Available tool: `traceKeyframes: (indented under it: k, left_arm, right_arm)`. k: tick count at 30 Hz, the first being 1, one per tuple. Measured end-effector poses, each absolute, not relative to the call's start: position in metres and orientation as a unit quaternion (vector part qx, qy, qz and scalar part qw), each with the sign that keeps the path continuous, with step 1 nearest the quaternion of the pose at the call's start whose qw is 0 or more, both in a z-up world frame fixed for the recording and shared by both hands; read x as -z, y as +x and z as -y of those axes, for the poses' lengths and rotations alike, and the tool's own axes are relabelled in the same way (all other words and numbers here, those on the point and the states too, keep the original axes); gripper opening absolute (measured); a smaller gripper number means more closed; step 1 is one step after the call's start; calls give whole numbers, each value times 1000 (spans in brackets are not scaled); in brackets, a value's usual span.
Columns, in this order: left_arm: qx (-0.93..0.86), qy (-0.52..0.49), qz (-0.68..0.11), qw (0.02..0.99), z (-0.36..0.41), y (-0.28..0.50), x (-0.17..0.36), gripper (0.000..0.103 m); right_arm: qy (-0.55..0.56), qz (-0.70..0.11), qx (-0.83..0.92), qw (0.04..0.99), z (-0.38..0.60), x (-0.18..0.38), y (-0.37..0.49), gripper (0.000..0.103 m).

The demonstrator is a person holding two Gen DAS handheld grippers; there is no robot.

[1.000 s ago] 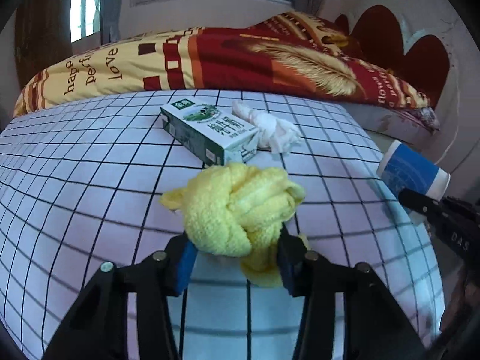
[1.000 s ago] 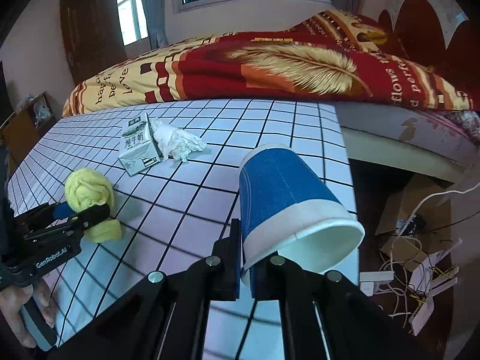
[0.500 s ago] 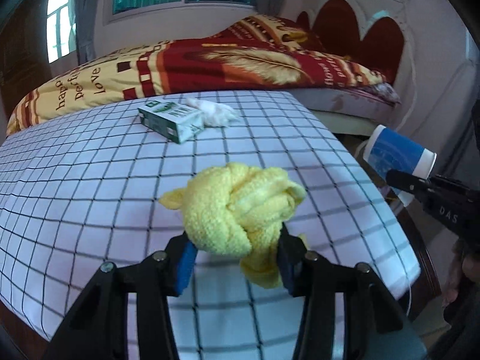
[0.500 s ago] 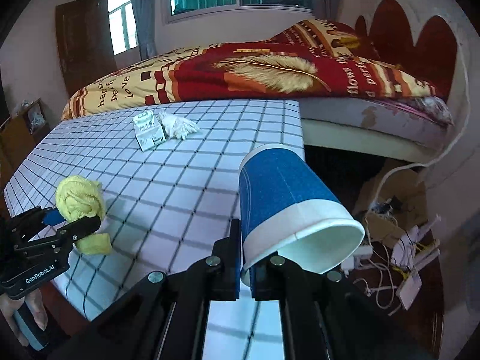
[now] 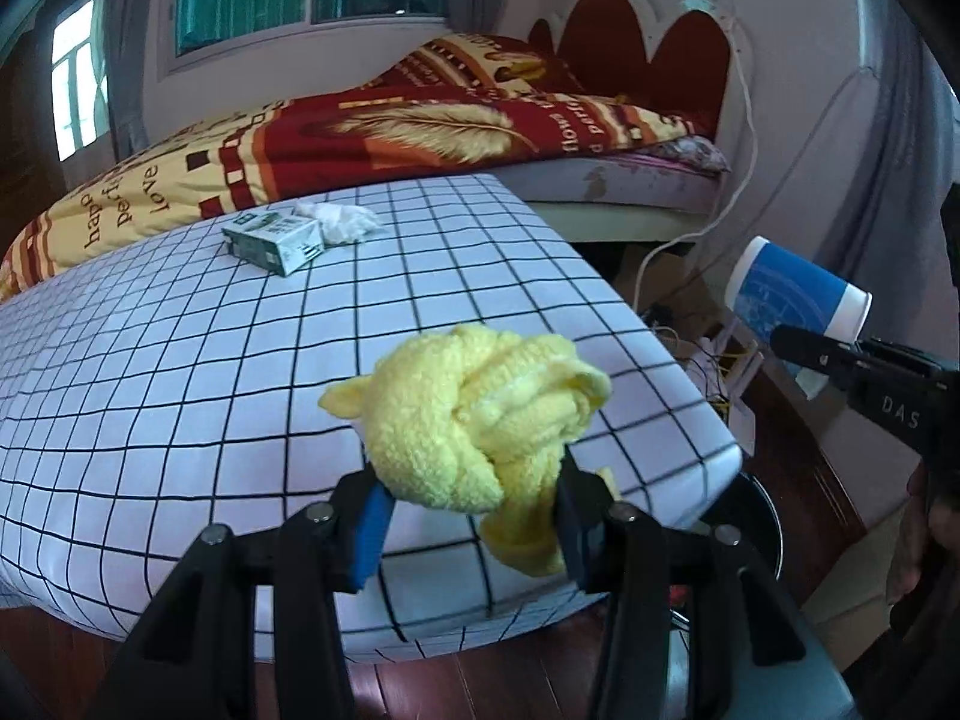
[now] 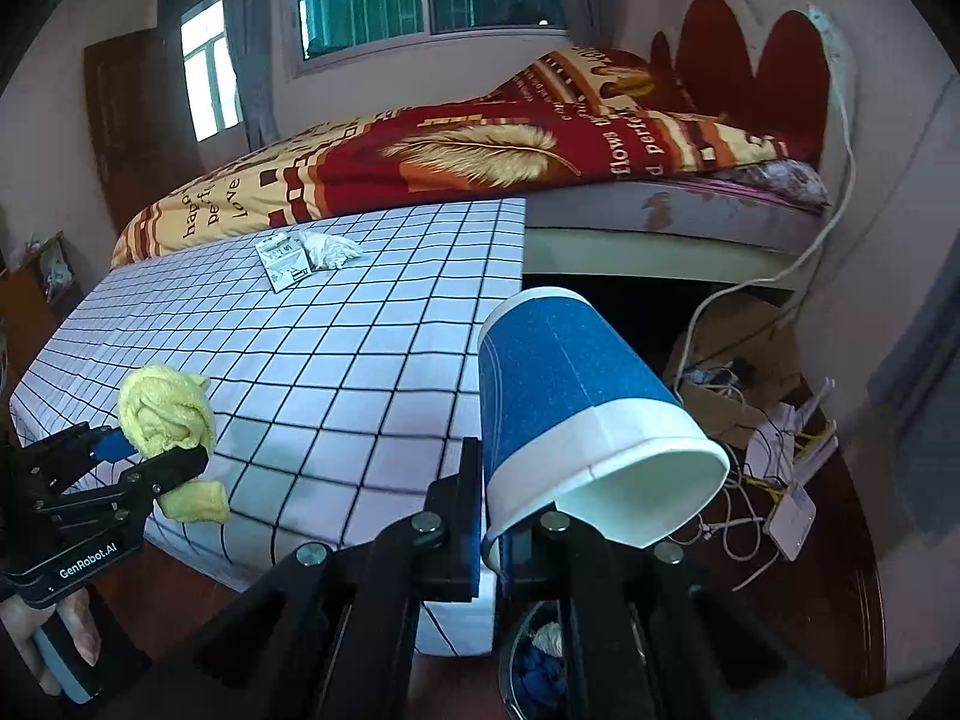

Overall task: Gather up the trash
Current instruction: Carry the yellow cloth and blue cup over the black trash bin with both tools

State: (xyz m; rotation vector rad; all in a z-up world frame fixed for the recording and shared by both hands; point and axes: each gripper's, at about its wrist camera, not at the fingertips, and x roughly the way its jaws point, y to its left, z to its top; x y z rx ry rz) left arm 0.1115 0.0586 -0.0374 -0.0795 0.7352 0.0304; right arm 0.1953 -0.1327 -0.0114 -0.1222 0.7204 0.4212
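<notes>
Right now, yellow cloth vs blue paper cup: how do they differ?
The yellow cloth is a soft knotted bundle; the blue paper cup is rigid, blue with a white rim band. The left hand-held gripper clamps the cloth's bulk with jaws apart; the right hand-held gripper pinches only the cup's wall, nearly shut. The cup is tipped, mouth toward the camera. Both are held off the checkered table.

left gripper (image 5: 474,516) has a knotted yellow towel (image 5: 474,420) squeezed between its blue pads, held up over the corner of the checkered table (image 5: 180,360). a milk carton (image 5: 273,238) and a crumpled tissue (image 5: 345,222) lie side by side at the far end. off right, the right gripper (image 5: 786,342) is pinching a blue paper cup (image 5: 792,294).
</notes>
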Motion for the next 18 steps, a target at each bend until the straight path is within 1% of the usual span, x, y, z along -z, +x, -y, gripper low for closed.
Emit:
traceKeyframes:
  k: [18]
  left_arm:
    - [86, -3, -371, 925, 34, 95, 47, 48]
  right_arm:
    - [-31, -375, -122, 919, 242, 30, 140, 4]
